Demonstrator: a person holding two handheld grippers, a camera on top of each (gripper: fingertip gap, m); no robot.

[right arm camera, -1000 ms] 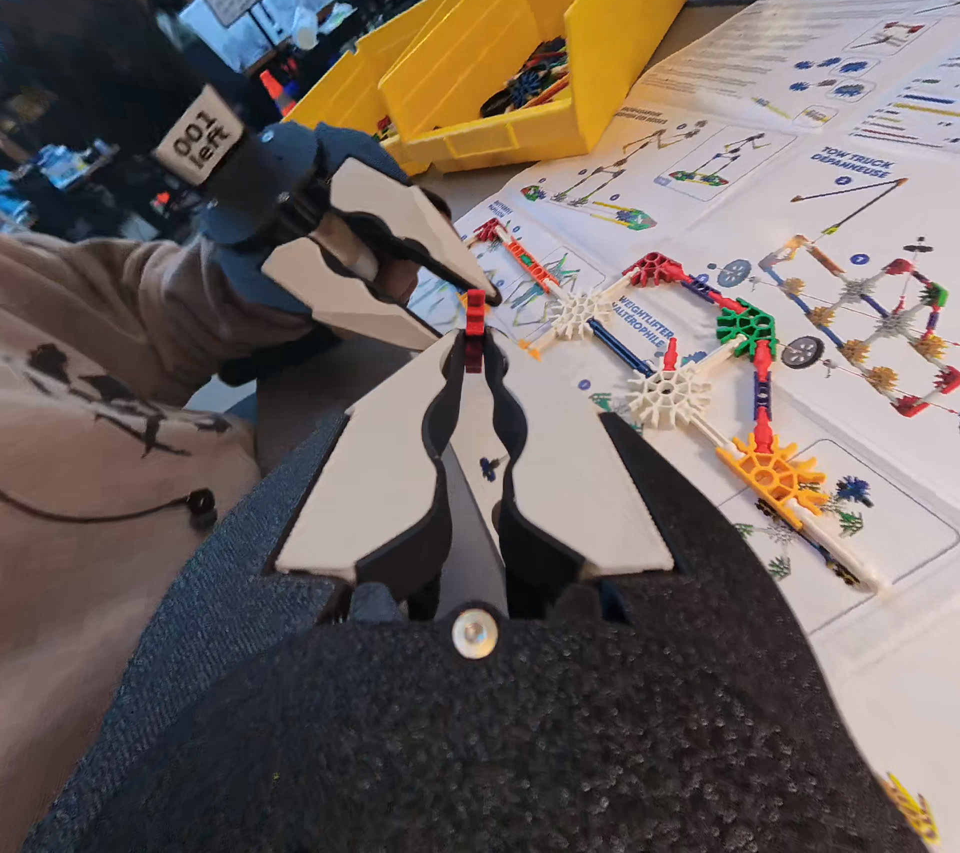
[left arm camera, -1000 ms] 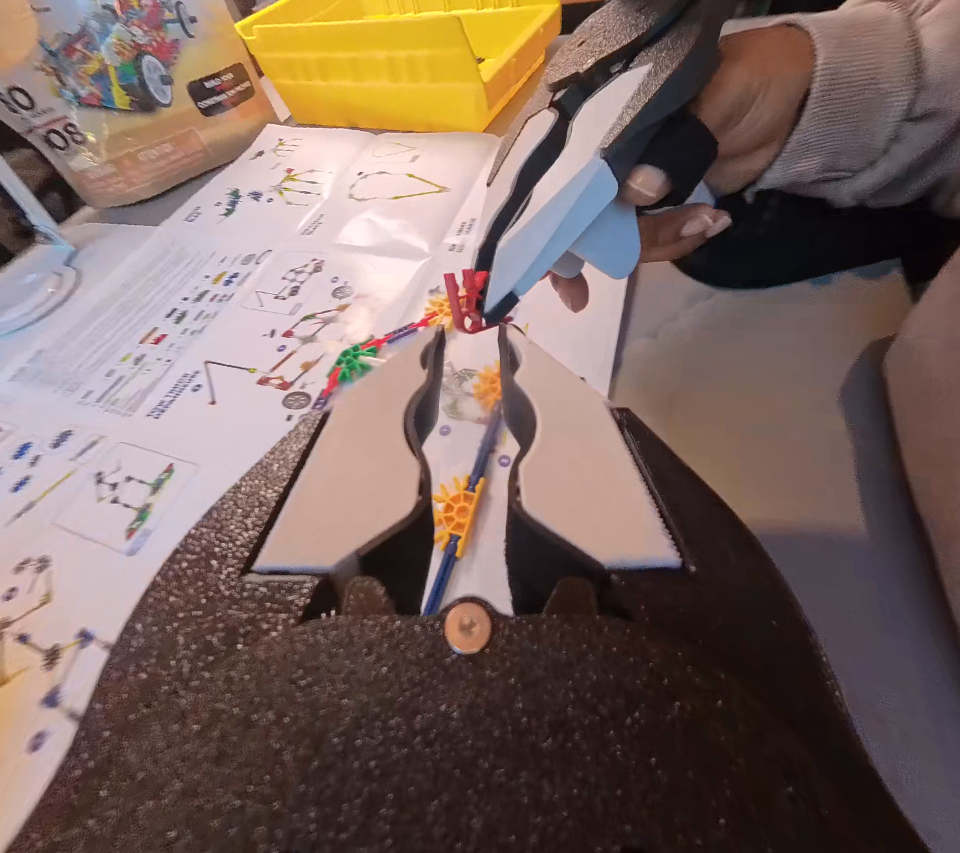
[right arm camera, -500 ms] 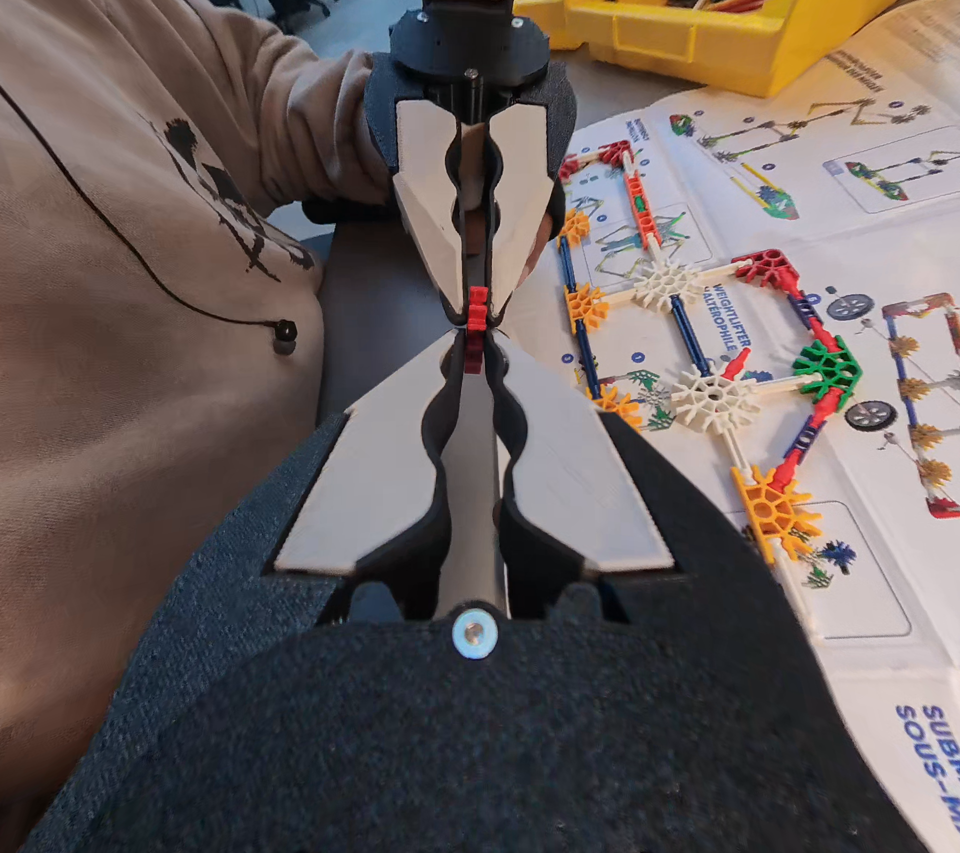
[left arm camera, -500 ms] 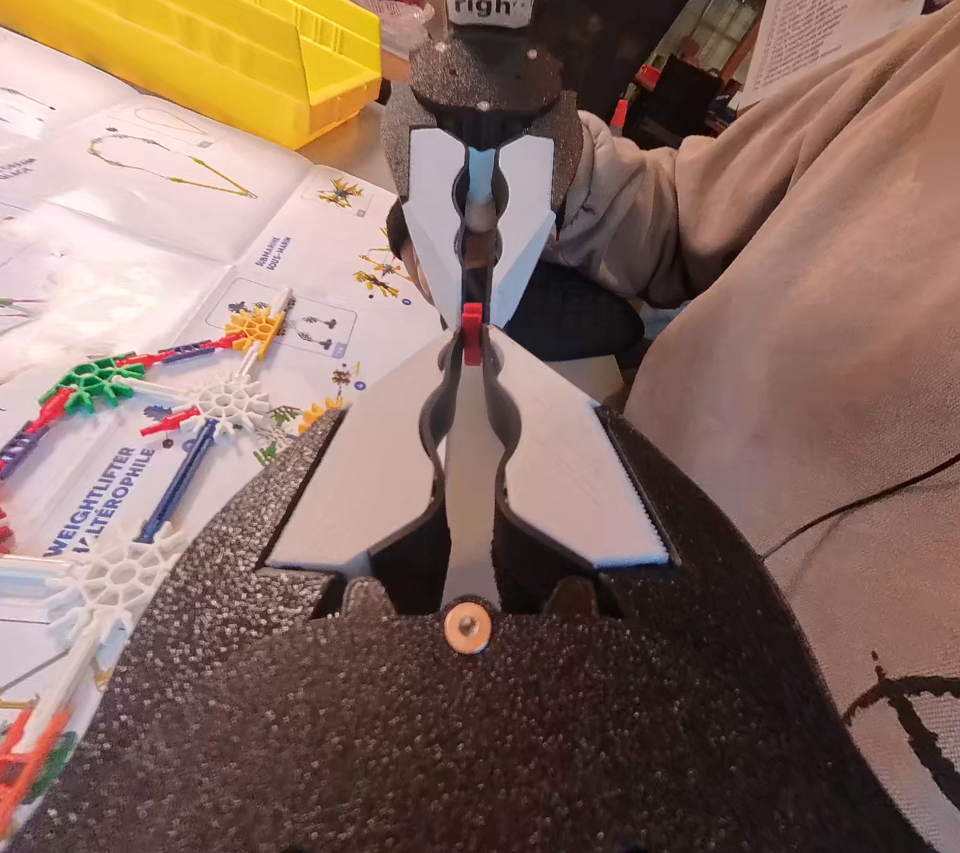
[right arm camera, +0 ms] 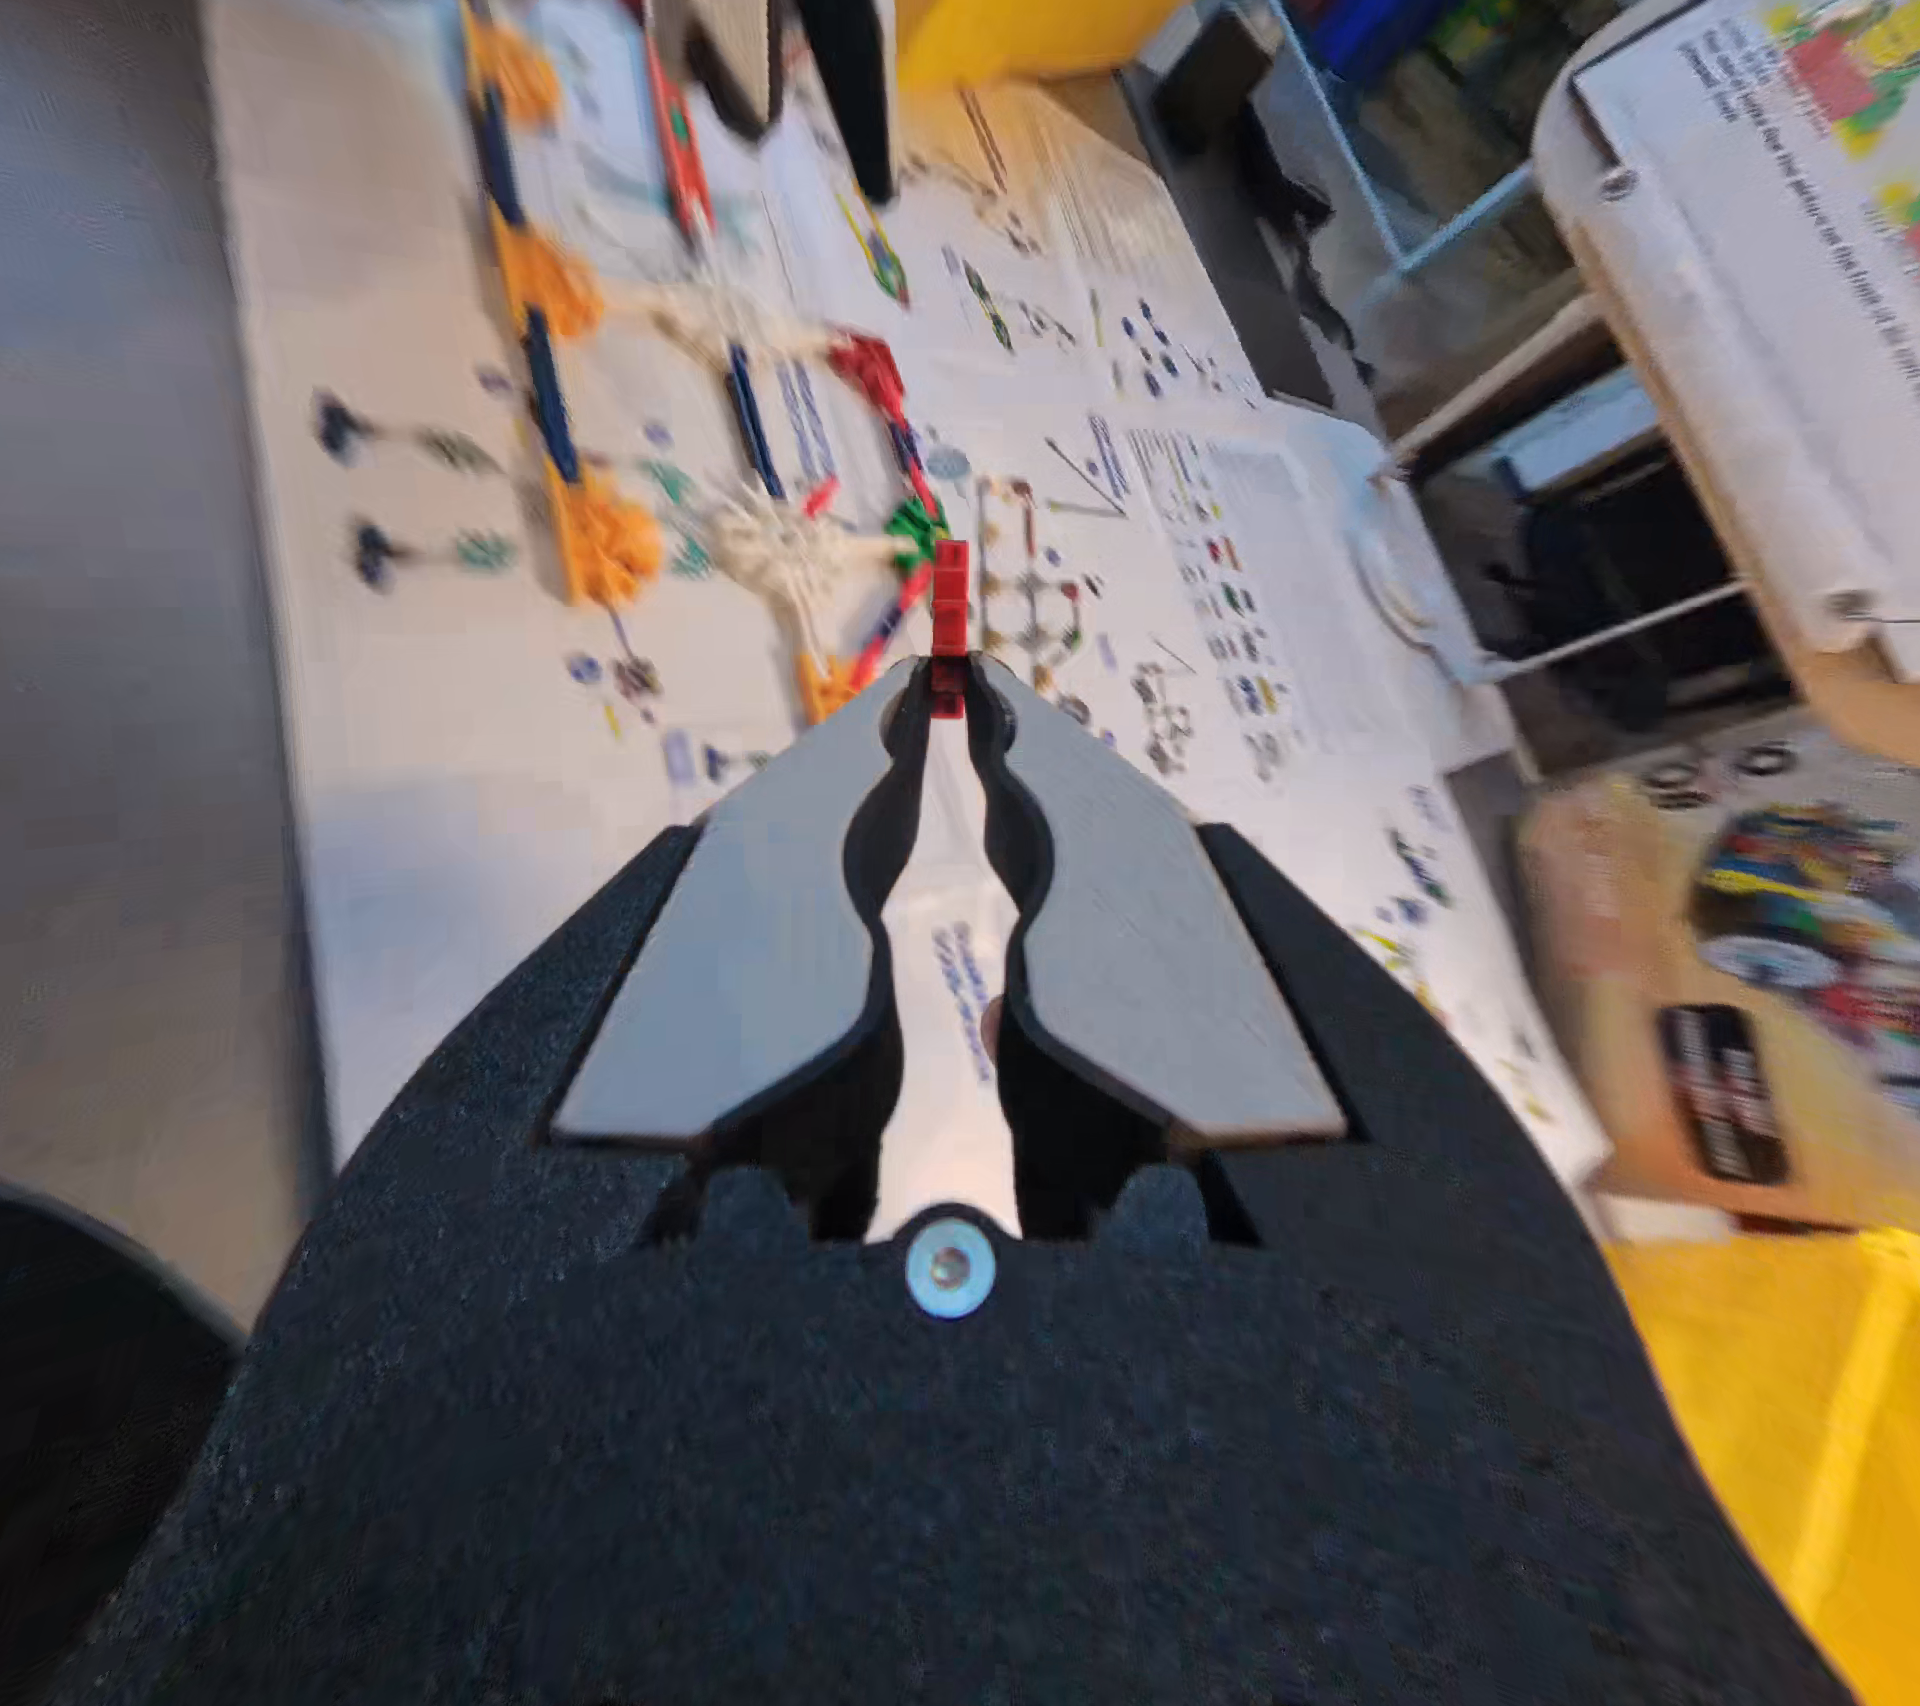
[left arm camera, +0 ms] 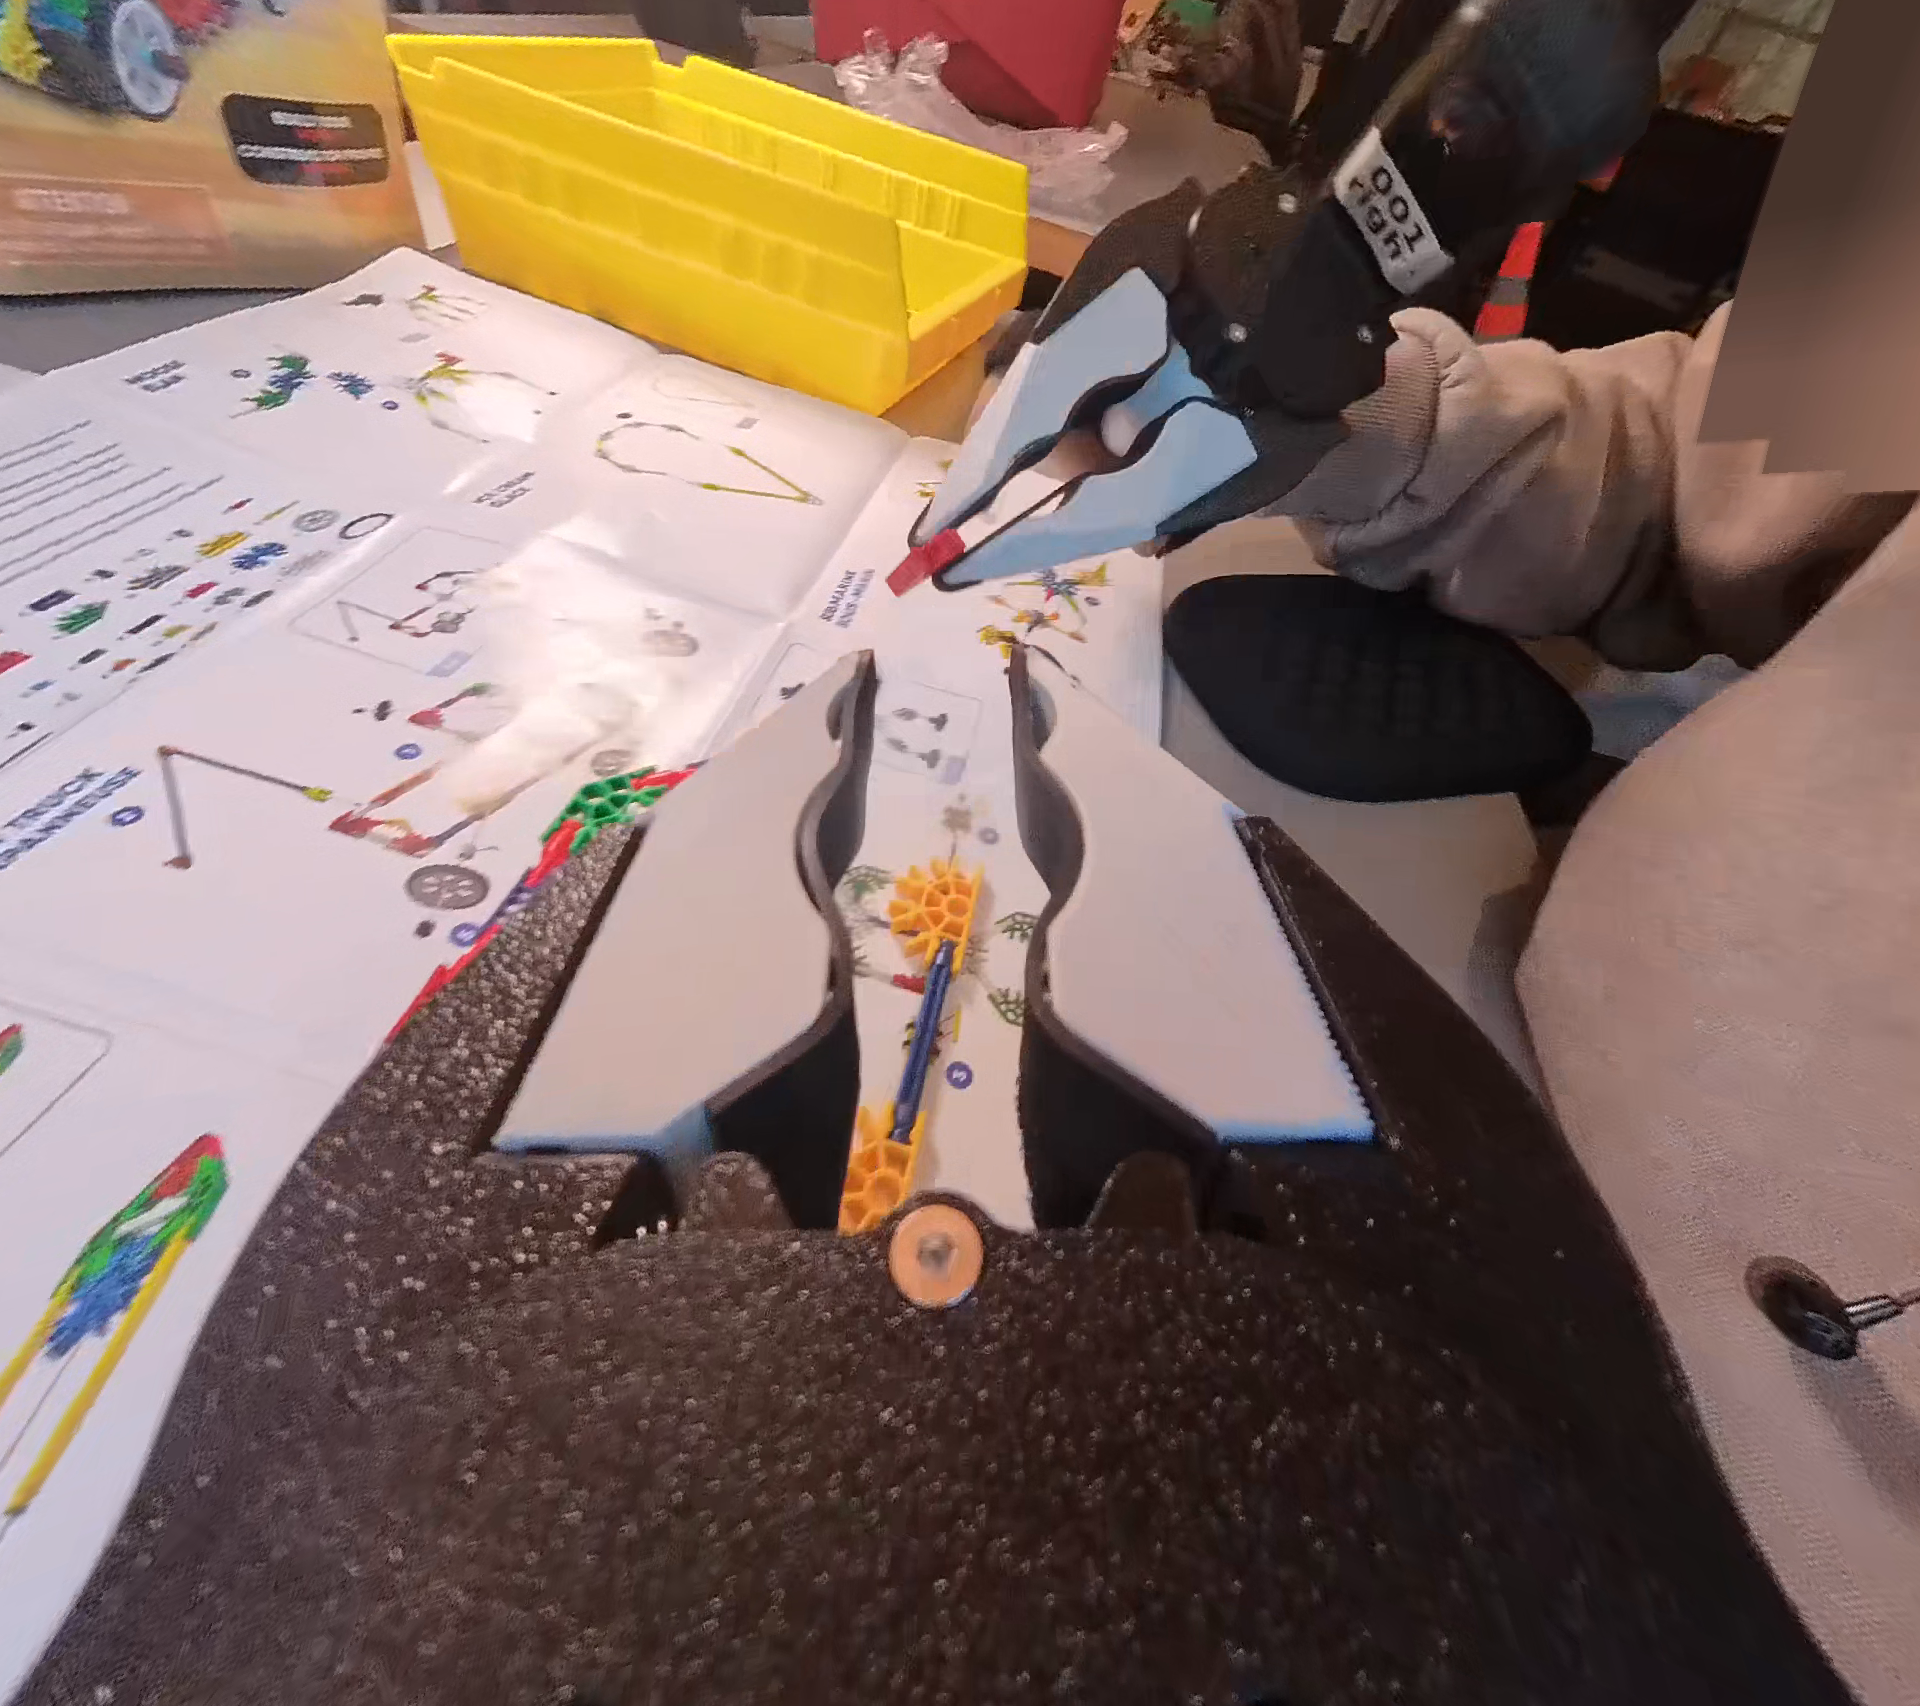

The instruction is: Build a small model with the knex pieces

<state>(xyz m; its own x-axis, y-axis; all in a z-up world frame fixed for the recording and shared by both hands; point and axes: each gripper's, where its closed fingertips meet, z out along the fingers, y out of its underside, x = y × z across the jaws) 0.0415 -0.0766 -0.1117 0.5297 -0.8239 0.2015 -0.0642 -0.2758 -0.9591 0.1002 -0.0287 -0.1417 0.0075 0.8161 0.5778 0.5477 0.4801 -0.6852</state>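
Small red plastic rod: now held only by the right gripper, pinched at its tips and sticking out past them. Half a second ago both grippers clamped it tip to tip. Left gripper has let go, jaws spread and empty, hovering over the white instruction sheet on the surface, above the orange-and-blue assembly. So the handover to the right looks done.

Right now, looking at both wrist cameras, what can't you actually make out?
- Right wrist view: the toy rod model is motion-blurred, so its joints are unclear.
- Left wrist view: the left gripper hides most of that model.
- Left wrist view: the yellow bin shows only its outside, so its contents are hidden.
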